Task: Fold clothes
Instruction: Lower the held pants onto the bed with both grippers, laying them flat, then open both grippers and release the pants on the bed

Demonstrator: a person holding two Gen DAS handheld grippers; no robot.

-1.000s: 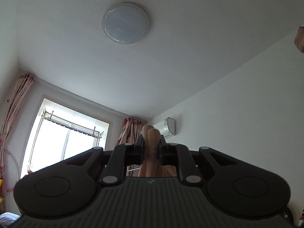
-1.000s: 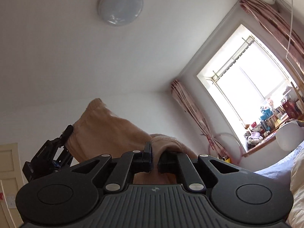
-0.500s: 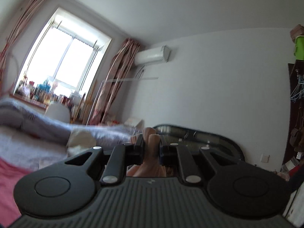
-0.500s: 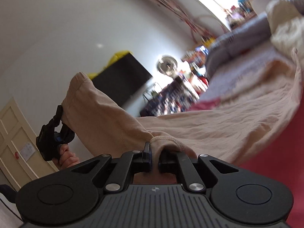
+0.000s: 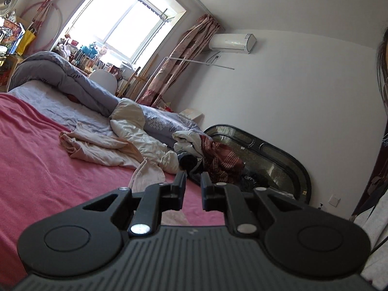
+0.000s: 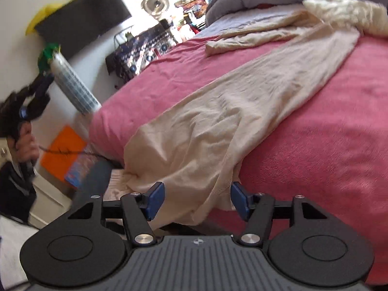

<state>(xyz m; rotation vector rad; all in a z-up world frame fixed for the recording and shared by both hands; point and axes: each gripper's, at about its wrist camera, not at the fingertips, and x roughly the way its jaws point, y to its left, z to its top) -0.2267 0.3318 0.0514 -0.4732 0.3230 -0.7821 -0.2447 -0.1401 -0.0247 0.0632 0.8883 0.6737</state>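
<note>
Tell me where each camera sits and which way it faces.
Left wrist: on the left hand-held gripper, facing across the bed to the window; its narrow, empty jaws and hair show.
Right wrist: on the right hand-held gripper, angled down at the garment; its jaws, just opened around the edge, and the left hand show.
Shared: bed, garment.

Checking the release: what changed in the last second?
Both tools swung down from ceiling to bed. Right tool has just opened, dropping the beige garment, now stretched along the bed, its end between open jaws. Left tool lost its cloth too; its gap stayed narrow.
</note>
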